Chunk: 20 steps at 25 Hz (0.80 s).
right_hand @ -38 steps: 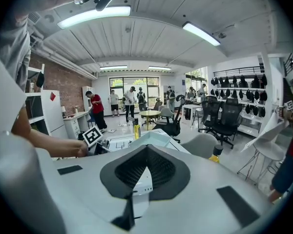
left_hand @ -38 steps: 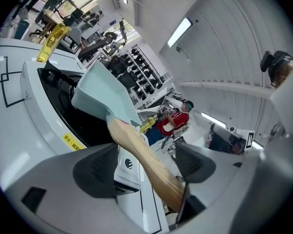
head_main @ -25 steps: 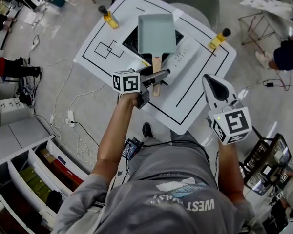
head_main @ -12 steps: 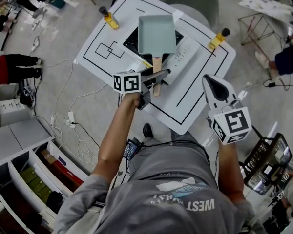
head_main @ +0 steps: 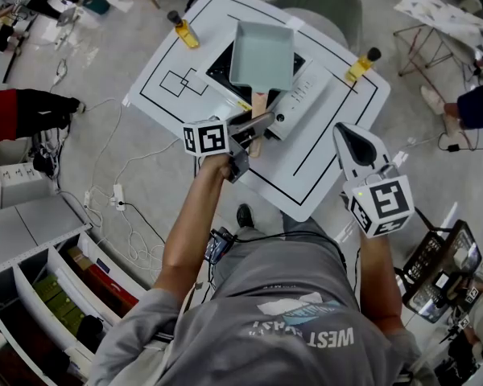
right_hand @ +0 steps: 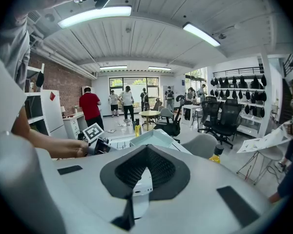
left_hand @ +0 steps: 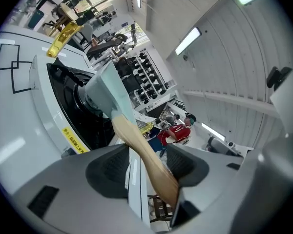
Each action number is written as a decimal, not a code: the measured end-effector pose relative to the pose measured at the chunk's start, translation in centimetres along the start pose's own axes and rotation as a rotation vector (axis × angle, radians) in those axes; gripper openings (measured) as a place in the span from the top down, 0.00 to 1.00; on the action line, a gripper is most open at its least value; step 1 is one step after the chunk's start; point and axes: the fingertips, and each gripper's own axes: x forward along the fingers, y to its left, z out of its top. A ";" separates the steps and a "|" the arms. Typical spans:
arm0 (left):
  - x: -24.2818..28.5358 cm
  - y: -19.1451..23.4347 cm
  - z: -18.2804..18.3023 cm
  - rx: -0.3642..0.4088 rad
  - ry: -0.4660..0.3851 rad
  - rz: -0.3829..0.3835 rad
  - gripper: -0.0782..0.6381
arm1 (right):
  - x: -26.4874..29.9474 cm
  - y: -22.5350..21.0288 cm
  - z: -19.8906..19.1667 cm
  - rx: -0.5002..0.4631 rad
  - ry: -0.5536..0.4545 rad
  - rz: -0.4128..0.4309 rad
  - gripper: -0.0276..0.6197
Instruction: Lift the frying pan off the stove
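A pale green square frying pan (head_main: pixel 263 55) with a wooden handle (head_main: pixel 258 107) is over the black stove (head_main: pixel 219 68). In the left gripper view the pan (left_hand: pixel 107 89) appears tilted just above the burner (left_hand: pixel 73 106). My left gripper (head_main: pixel 256 129) has the handle (left_hand: pixel 141 150) between its pads (left_hand: pixel 183 162); its jaws are closing on it and the pan moves with them. My right gripper (head_main: pixel 352 139) hovers over the table's near right corner, shut and empty, its pads (right_hand: pixel 145 167) together.
The stove sits on a white table (head_main: pixel 322 159) marked with black lines. One yellow bottle (head_main: pixel 181 29) stands at the far left edge, another (head_main: pixel 360 65) at the far right. Shelves (head_main: pixel 32 296), cables and people surround the table.
The pan has shifted slightly to the right and turned, its handle now slanting. My left gripper has moved up a little with it. The right gripper has stayed put.
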 end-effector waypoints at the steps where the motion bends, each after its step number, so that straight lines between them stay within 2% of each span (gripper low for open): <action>1: -0.1 0.0 0.1 -0.007 -0.002 -0.004 0.57 | 0.1 0.1 0.0 -0.001 0.000 0.001 0.94; 6: -0.3 -0.3 0.2 -0.070 -0.025 -0.033 0.57 | 0.1 0.4 0.3 -0.004 -0.003 -0.001 0.94; 15: -0.7 -1.0 0.3 -0.087 -0.023 -0.047 0.57 | 0.1 0.8 0.9 -0.006 -0.008 -0.010 0.94; 20: -0.8 -2.2 0.3 -0.107 -0.032 -0.084 0.57 | 0.1 1.3 1.2 -0.011 -0.013 -0.010 0.94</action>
